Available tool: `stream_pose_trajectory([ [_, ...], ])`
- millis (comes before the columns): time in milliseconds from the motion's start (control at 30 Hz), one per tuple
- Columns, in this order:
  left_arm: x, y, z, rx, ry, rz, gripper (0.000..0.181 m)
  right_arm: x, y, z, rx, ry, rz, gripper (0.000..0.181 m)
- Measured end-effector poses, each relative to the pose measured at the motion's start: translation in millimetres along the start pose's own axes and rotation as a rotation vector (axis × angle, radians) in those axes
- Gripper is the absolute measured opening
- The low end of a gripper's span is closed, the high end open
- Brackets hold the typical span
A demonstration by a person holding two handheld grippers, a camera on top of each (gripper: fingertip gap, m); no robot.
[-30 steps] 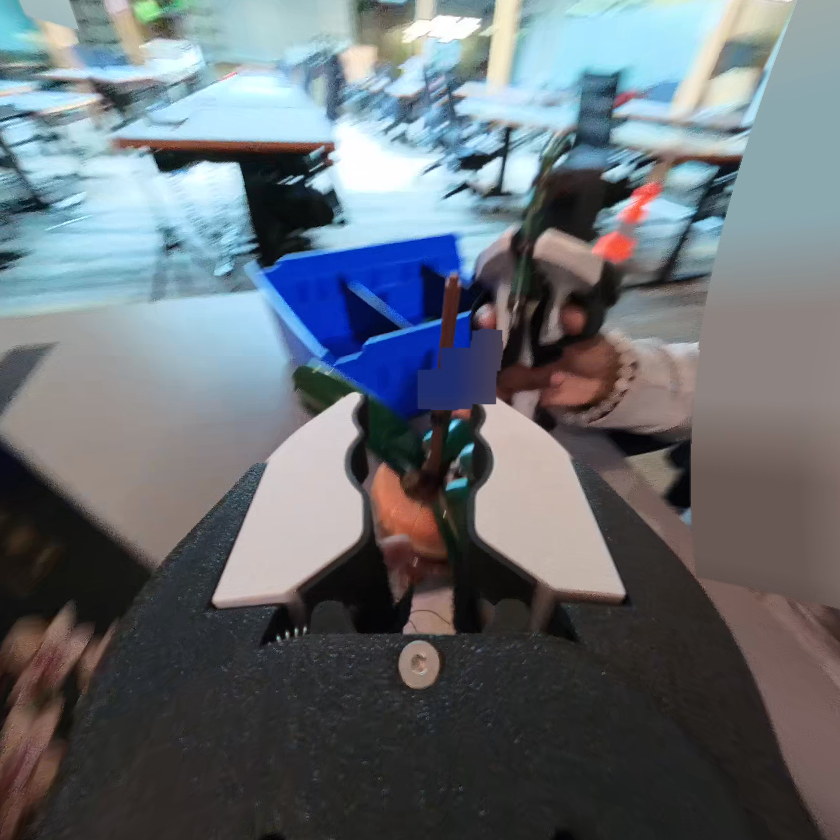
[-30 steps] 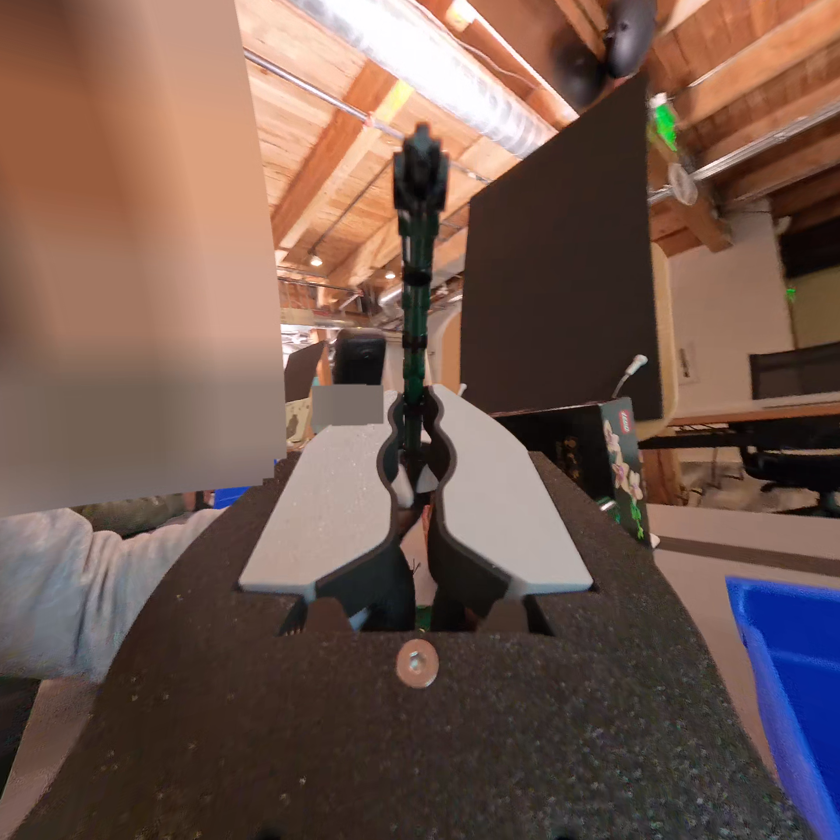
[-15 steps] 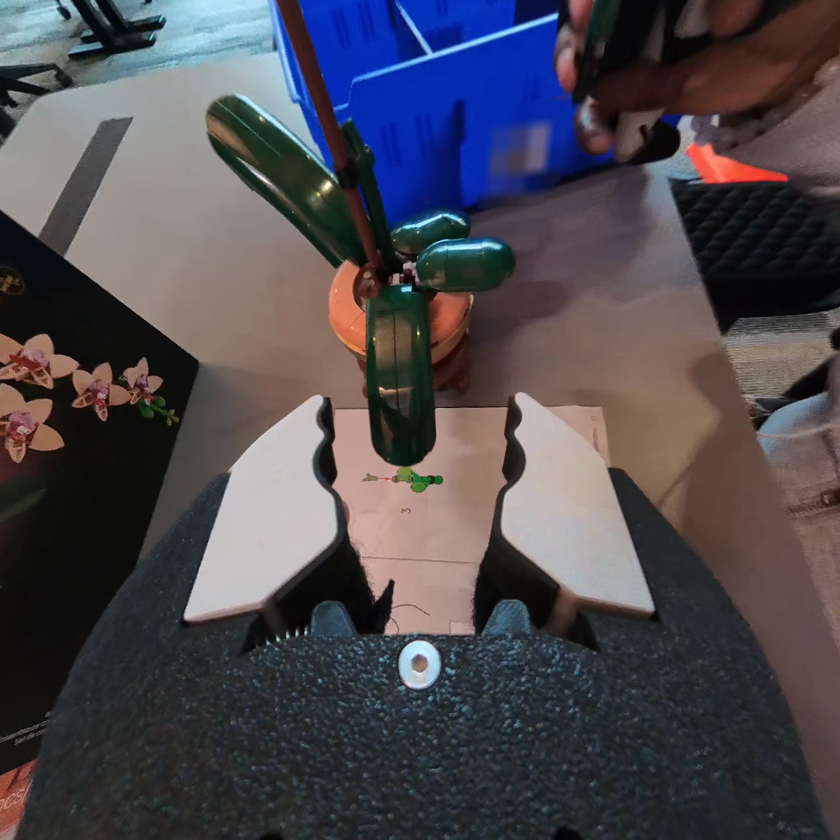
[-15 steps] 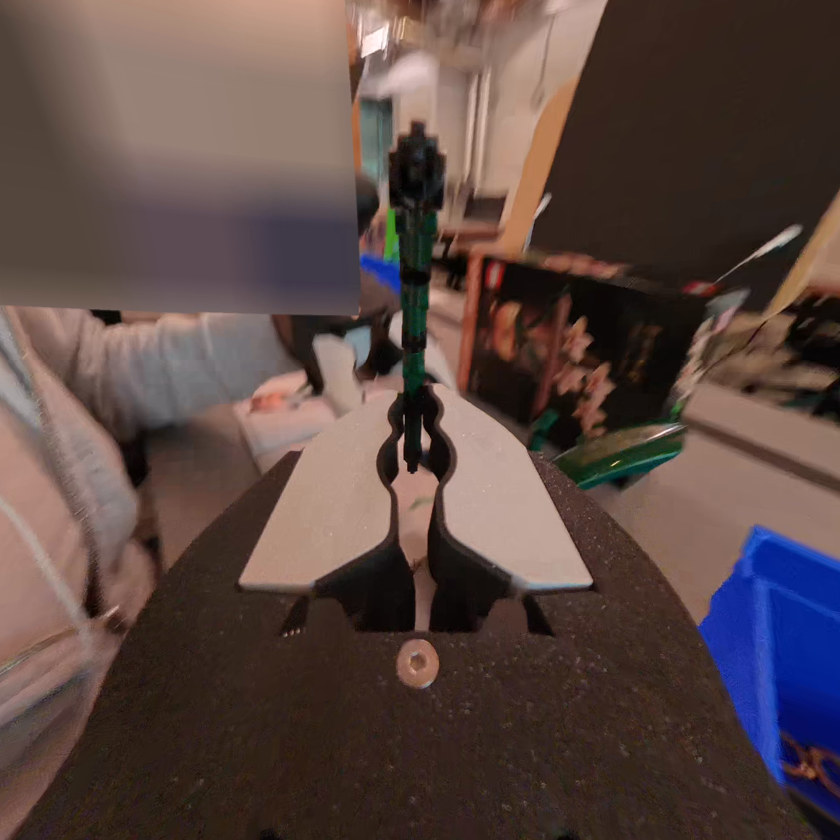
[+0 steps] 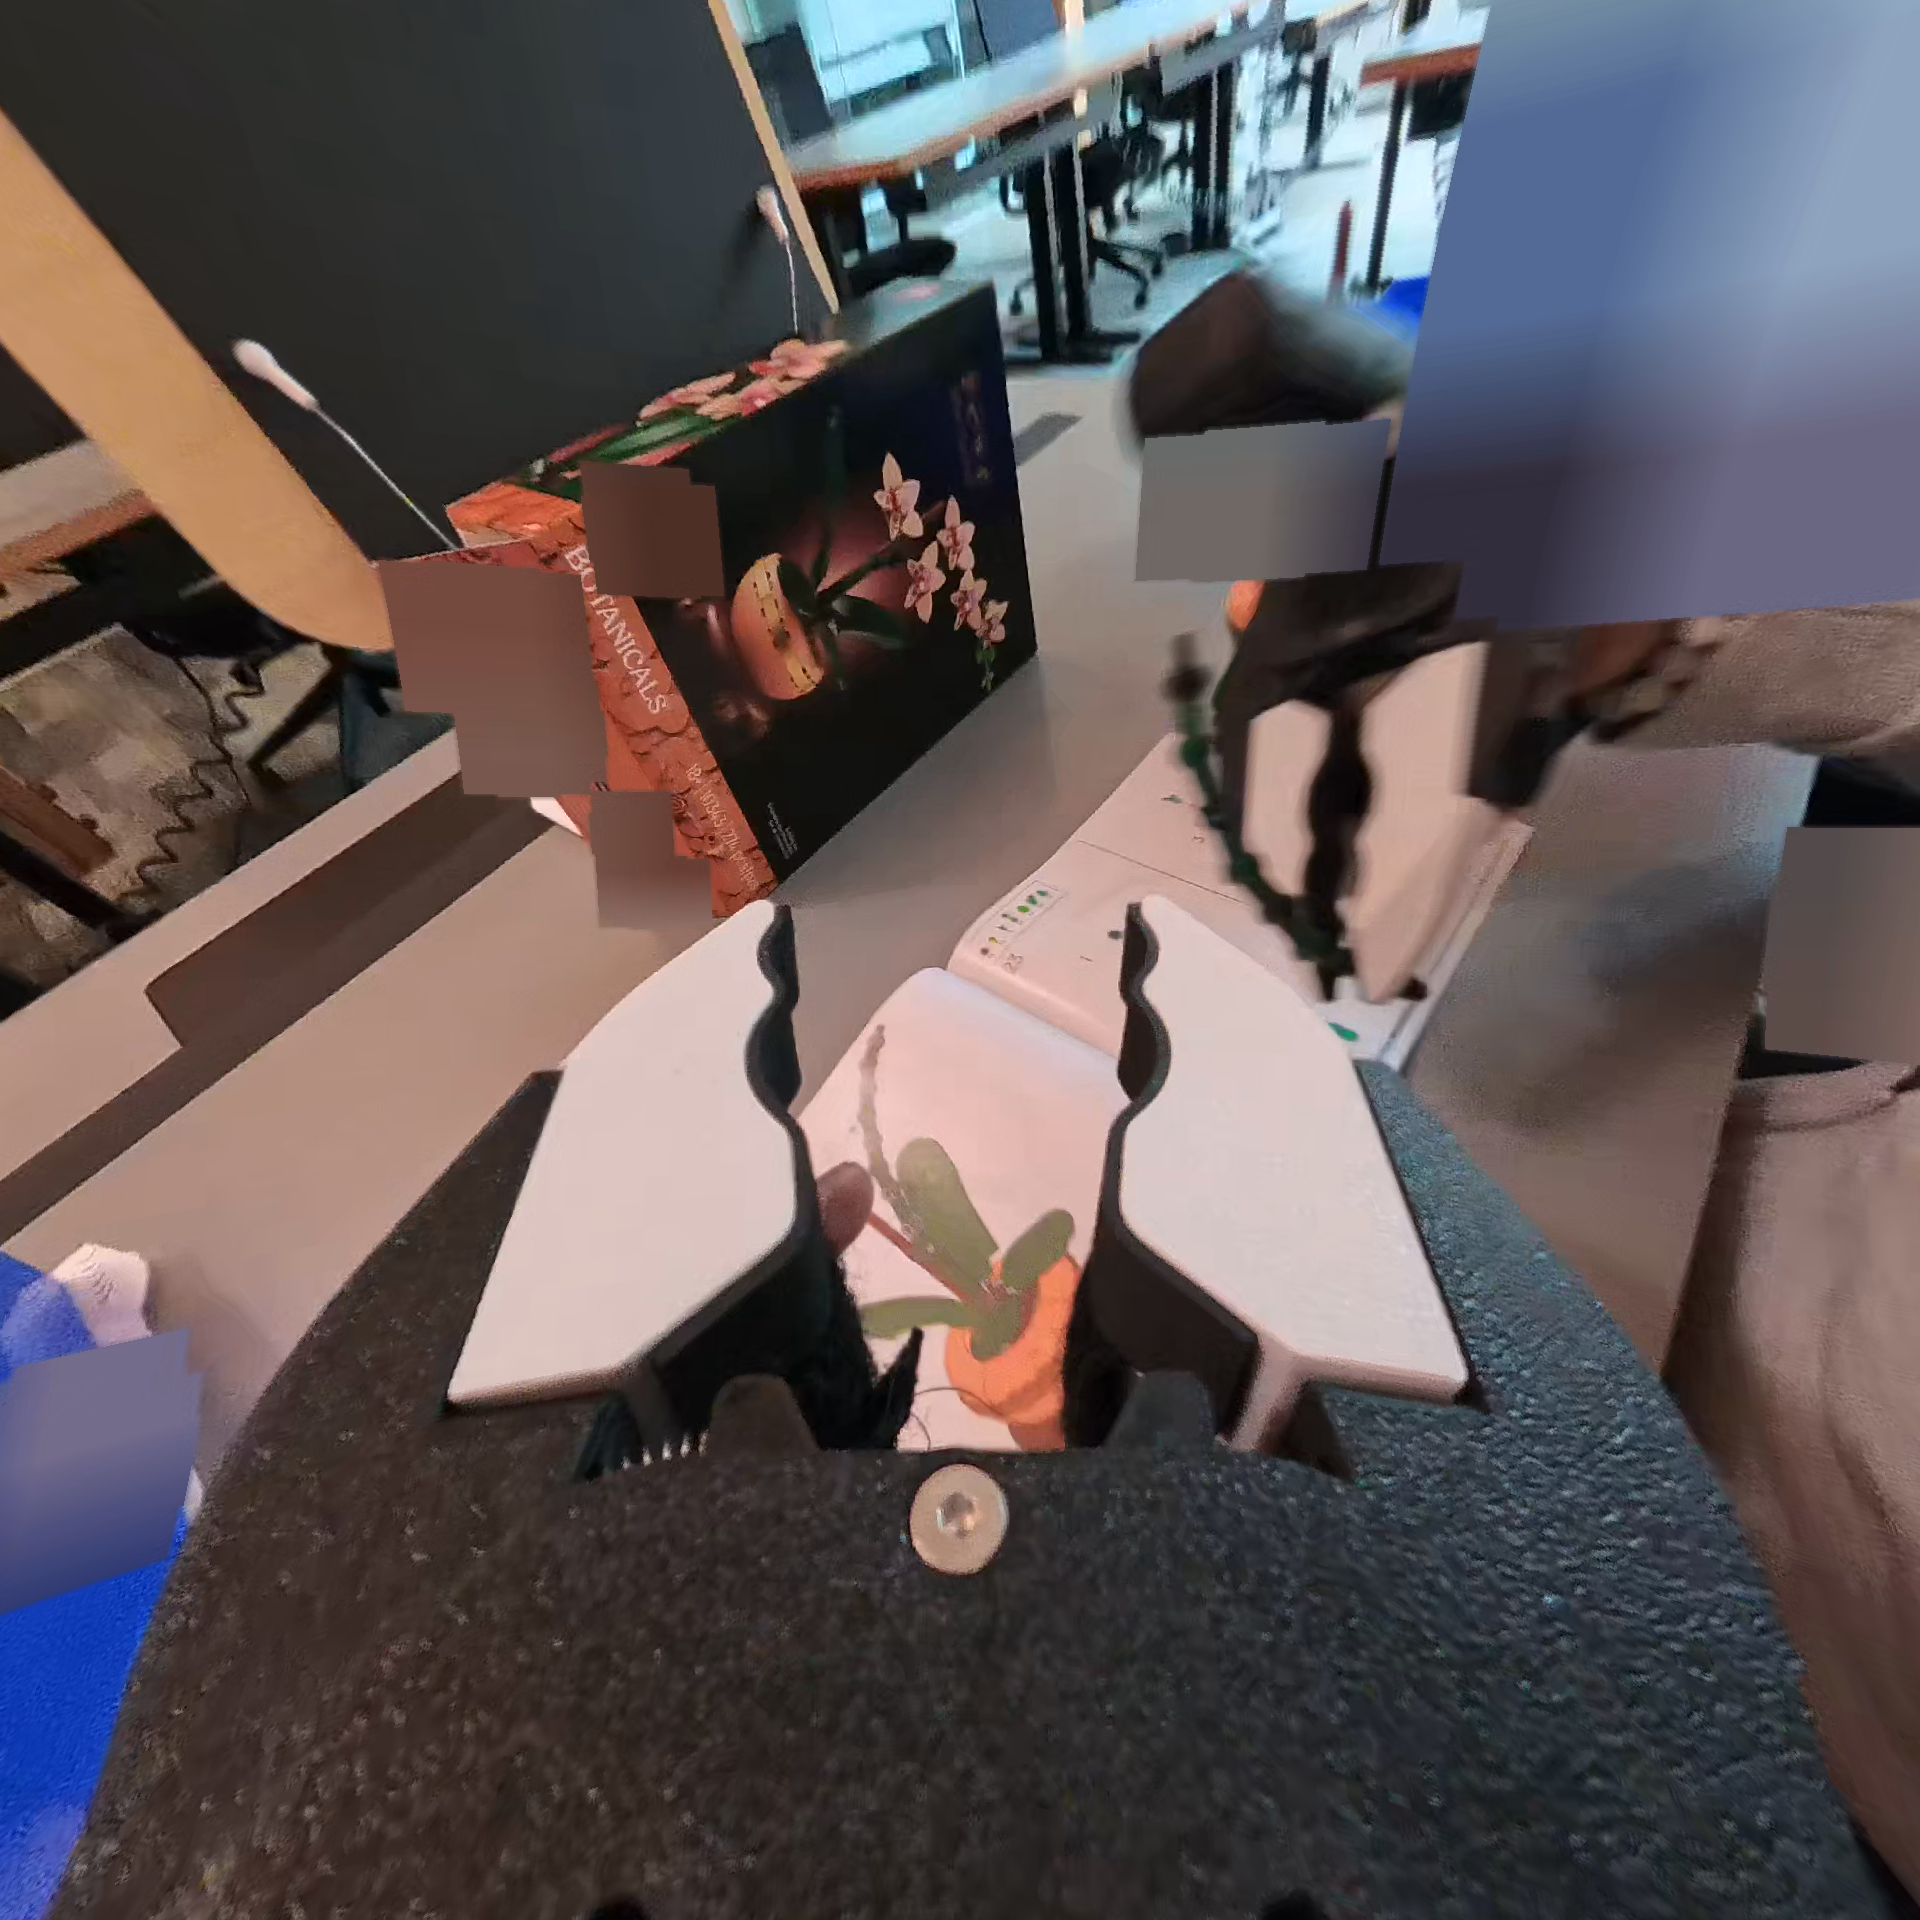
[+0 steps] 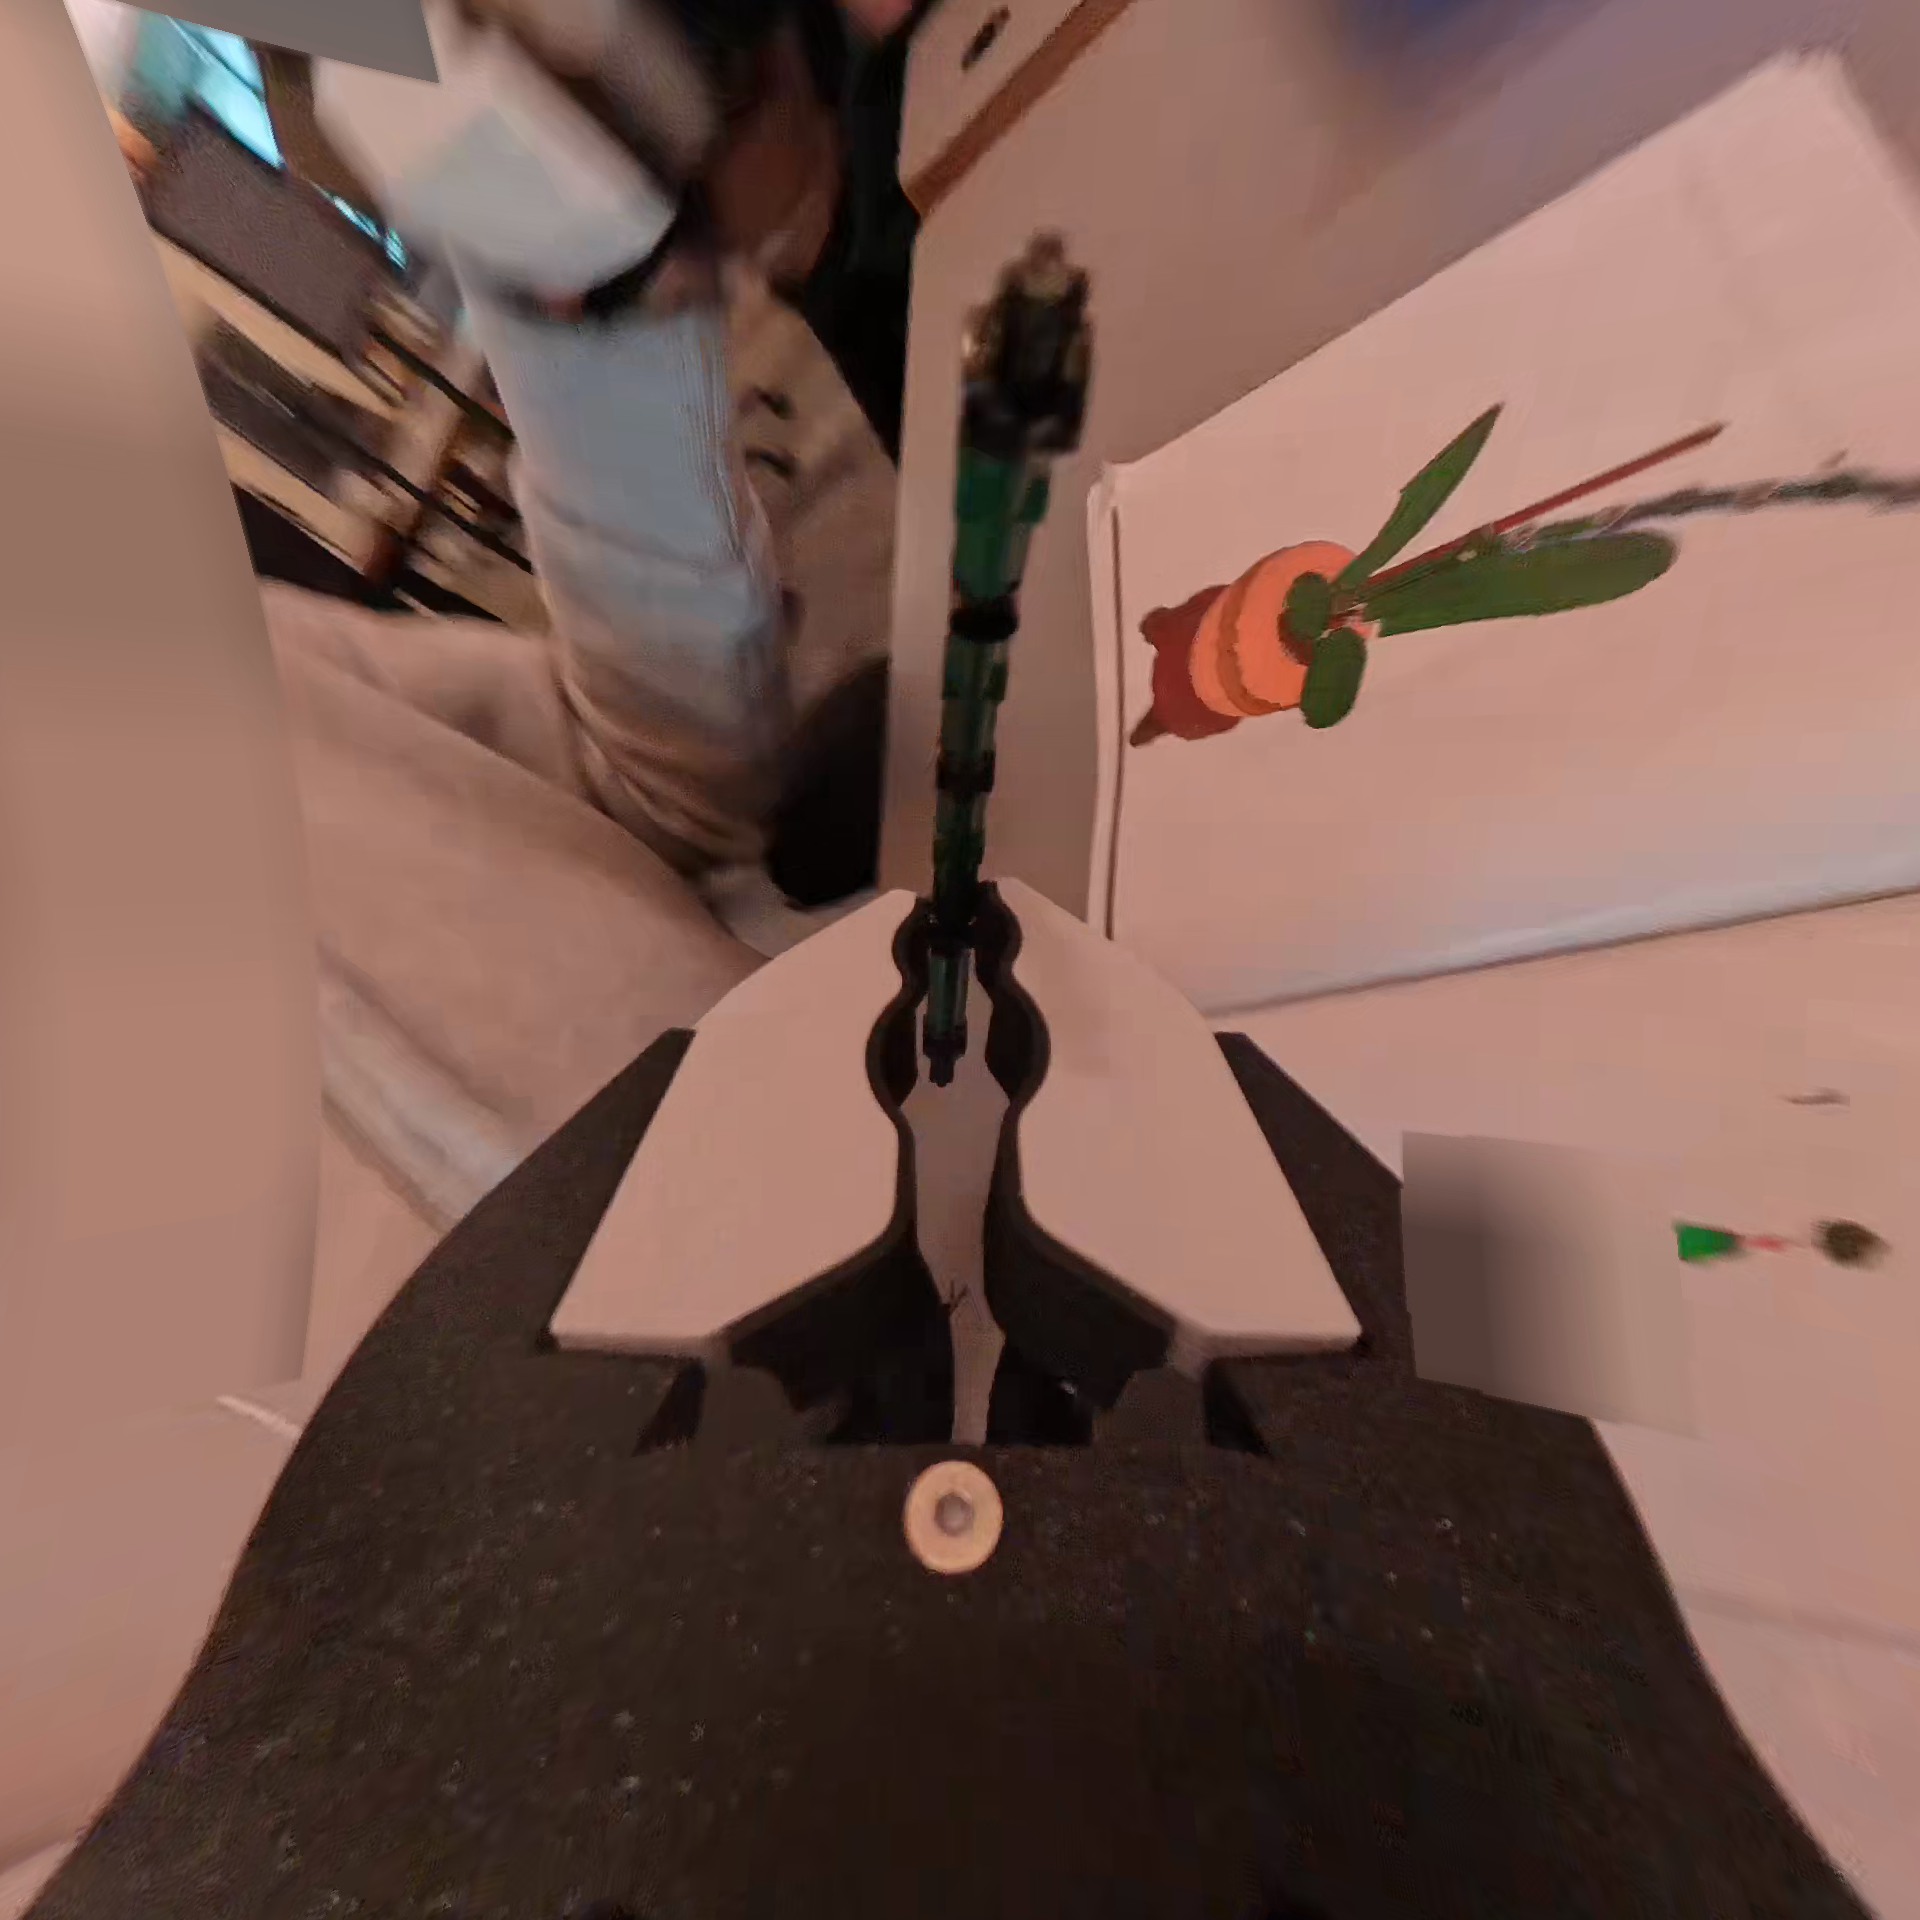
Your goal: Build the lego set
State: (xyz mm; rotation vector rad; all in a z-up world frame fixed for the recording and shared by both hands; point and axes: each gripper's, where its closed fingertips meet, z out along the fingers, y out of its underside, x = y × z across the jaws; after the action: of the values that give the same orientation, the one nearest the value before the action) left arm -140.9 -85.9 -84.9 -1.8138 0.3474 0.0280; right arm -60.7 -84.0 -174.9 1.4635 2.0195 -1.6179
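Over the open instruction booklet point(image 5: 1049, 1101), the left gripper point(image 5: 956, 935) hangs with its jaws spread wide and nothing between them; a fingertip point(image 5: 844, 1195) peeks in beside the left finger. Under the gap, the page shows a printed picture of an orange pot with green leaves. Off to the right, near the tabletop's point(image 5: 416, 1039) person-side edge, the right gripper point(image 5: 1340, 945) points down at the booklet, blurred, with the green stem point(image 5: 1226, 831) jutting from its tip. And in the right wrist view that right gripper point(image 6: 954, 914) is pinched tight on the stem's point(image 6: 977, 665) lower end, the segmented green rod running straight out ahead to a dark knobby tip. Beside it, the booklet point(image 6: 1507, 790) page with the potted-plant drawing fills the right of the view. Toward the tabletop's far side, the dark set box point(image 5: 852, 623) with pink orchids stands upright. A blue bin point(image 5: 62, 1662) shows at the near left corner.
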Motion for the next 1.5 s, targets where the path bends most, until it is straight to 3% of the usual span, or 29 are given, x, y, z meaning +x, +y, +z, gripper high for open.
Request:
stream_pose_trajectory([
  [67,7.8,6.9,-14.3,0.035,0.004,0.008,0.059,13.4,-2.4,9.4,0.009,-0.019,0.121,0.007],
  [167,16.2,17.1,-23.9,0.078,0.030,0.007,0.058,39.6,0.6,13.6,0.005,0.113,0.139,0.007],
  [300,16.0,28.0,-26.9,0.091,0.061,-0.025,0.057,53.0,-5.6,13.6,0.072,0.176,0.168,0.008],
  [433,17.5,34.0,-22.5,0.094,0.100,-0.042,0.057,67.6,3.0,12.1,0.050,0.270,0.195,0.025],
  [567,16.7,43.1,-12.1,0.054,0.106,-0.044,0.058,70.3,-11.1,-2.3,0.120,0.454,0.001,0.045],
  [633,18.9,40.0,-4.2,0.062,0.110,-0.061,0.058,47.5,-27.3,-11.0,0.207,0.520,-0.238,0.060],
  [667,23.6,35.2,1.7,0.079,0.126,-0.078,0.058,32.4,-34.2,-18.8,0.268,0.572,-0.373,0.077],
  [700,31.1,29.3,9.6,0.098,0.154,-0.100,0.060,17.8,-36.7,-29.2,0.325,0.634,-0.474,0.093],
  [733,41.2,23.8,19.8,0.111,0.191,-0.119,0.064,5.9,-33.0,-42.9,0.363,0.705,-0.530,0.096],
  [900,91.4,20.3,102.9,-0.002,0.315,-0.132,0.089,-6.8,36.9,-160.5,0.480,1.174,-0.345,0.078],
  [967,113.4,23.5,135.2,-0.070,0.367,-0.127,0.093,3.2,62.2,-205.1,0.467,1.302,-0.263,0.094],
  [1000,123.4,27.7,148.1,-0.121,0.390,-0.107,0.096,12.9,75.1,-217.9,0.436,1.324,-0.191,0.112],
  [1067,130.0,34.0,168.3,-0.212,0.380,-0.001,0.107,32.7,101.0,-219.7,0.339,1.276,-0.055,0.131],
  [1133,125.6,23.2,185.3,-0.203,0.363,0.128,0.109,48.3,118.6,-216.0,0.269,1.240,-0.019,0.136],
  [1267,140.2,2.9,221.6,-0.214,0.593,0.229,0.105,68.3,119.9,-216.5,0.265,1.202,-0.068,0.120],
  [1500,160.6,26.6,263.9,-0.336,0.904,0.307,0.089,91.0,116.4,-220.1,0.221,1.158,-0.081,0.103],
])
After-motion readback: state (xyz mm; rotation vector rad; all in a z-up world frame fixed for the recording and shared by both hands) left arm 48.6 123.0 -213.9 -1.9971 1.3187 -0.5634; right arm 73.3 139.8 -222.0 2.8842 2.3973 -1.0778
